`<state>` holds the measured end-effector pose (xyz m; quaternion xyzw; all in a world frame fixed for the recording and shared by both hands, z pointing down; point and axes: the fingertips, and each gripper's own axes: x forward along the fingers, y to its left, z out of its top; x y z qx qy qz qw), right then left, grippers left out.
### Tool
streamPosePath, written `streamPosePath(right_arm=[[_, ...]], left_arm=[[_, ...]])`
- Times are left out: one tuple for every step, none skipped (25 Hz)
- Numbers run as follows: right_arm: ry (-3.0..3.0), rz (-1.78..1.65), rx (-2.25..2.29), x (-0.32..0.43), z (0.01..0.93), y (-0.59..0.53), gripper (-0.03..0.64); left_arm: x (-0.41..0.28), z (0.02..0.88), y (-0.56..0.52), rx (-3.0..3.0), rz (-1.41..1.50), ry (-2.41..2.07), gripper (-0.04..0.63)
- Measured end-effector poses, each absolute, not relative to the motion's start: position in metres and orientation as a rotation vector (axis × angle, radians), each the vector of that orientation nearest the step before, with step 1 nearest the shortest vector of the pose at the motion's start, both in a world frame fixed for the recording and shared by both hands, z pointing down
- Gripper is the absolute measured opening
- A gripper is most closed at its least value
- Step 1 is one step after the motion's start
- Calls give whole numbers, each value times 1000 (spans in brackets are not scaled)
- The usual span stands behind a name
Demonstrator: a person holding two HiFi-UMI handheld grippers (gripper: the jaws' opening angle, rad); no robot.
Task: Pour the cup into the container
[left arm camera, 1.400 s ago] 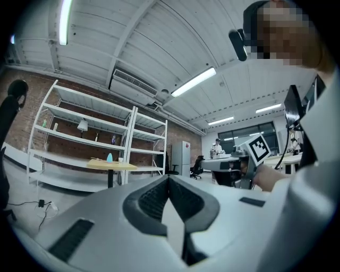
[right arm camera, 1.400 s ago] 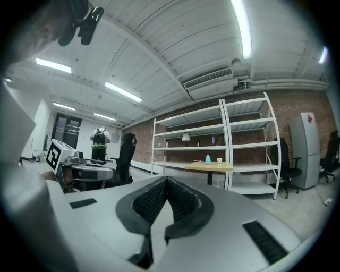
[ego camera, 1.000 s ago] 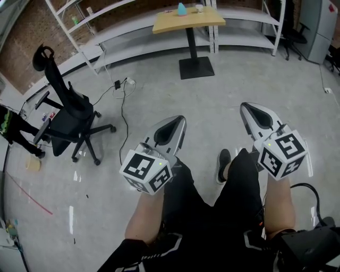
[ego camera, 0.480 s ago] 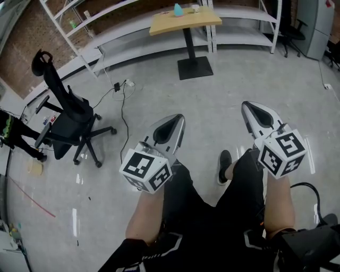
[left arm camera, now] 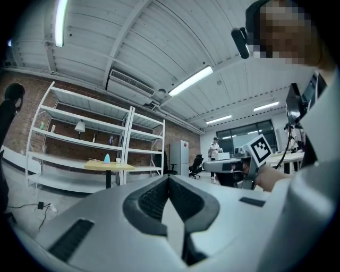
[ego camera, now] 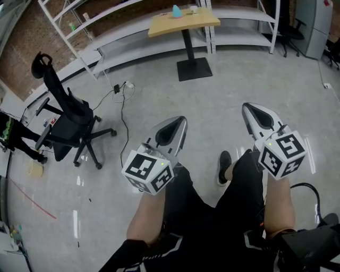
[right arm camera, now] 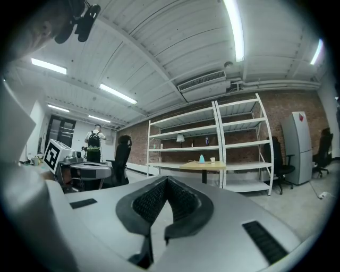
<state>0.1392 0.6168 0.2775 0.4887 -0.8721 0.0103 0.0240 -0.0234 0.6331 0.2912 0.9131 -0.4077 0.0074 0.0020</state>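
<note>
Sitting near the far edge of the table [ego camera: 191, 24], the cup [ego camera: 194, 9] is judged not yet approached, so the left gripper [ego camera: 179, 125] and right gripper [ego camera: 250, 112], both closed on nothing, must be carried over there.

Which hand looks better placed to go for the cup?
Right, narrowly, I'd guess: the right tongs aim closer to the white cup on the distant table than the left tongs. Both are shut and empty.
</note>
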Motion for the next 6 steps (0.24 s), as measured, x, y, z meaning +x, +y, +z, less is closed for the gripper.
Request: streamPosePath(right_arm=[[-2698, 32, 1511, 139, 278, 617, 0], [-2698, 31, 1509, 139, 278, 617, 0], [-2697, 30, 1509, 139, 279, 617, 0], [-2696, 28, 1509, 139, 279, 617, 0], [-2695, 26, 1509, 139, 279, 617, 0], [-2695, 23, 1509, 139, 279, 616, 0]], left_arm=[[-23, 291, 633, 2864, 24, -1280, 2], [-24, 292, 633, 2862, 25, -1280, 2], [-24, 292, 633, 2862, 25, -1280, 2], [-24, 293, 633, 2861, 25, -1281, 2], [-24, 293, 633, 2861, 24, -1282, 2], [-24, 293, 632, 2861, 24, -1283, 2]])
